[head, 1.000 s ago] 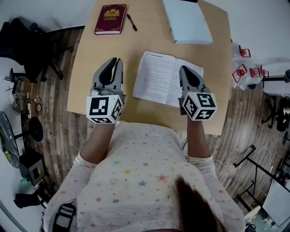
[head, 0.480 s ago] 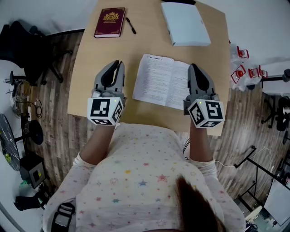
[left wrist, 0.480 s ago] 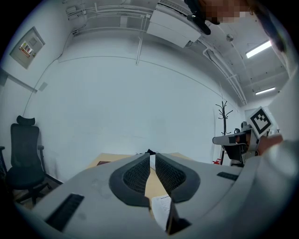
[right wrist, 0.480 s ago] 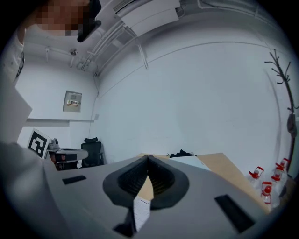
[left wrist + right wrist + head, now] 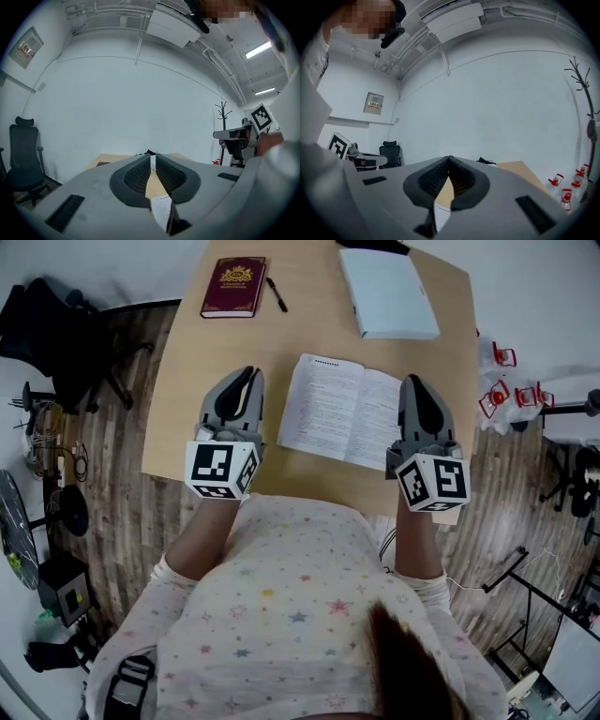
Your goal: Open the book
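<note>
The book [image 5: 342, 412] lies open and flat on the wooden table [image 5: 187, 381], white printed pages up. My left gripper [image 5: 251, 374] hovers over bare table just left of the book, jaws shut and empty. My right gripper [image 5: 413, 381] is held above the book's right edge, also shut with nothing in it. In the left gripper view the jaws [image 5: 153, 157] nearly meet, and a strip of the book's page [image 5: 161, 211] shows below them. In the right gripper view the tips [image 5: 449, 159] touch, with a bit of page [image 5: 441, 214] beneath.
A maroon book [image 5: 234, 286] and a black pen [image 5: 276, 294] lie at the table's far left. A pale closed book [image 5: 388, 292] lies at the far right. Red-capped bottles [image 5: 511, 390] stand on the floor to the right, a black chair [image 5: 56, 334] to the left.
My right gripper has lifted off the book's right page and shifted right to its edge. The left gripper and the open book have stayed where they were.
</note>
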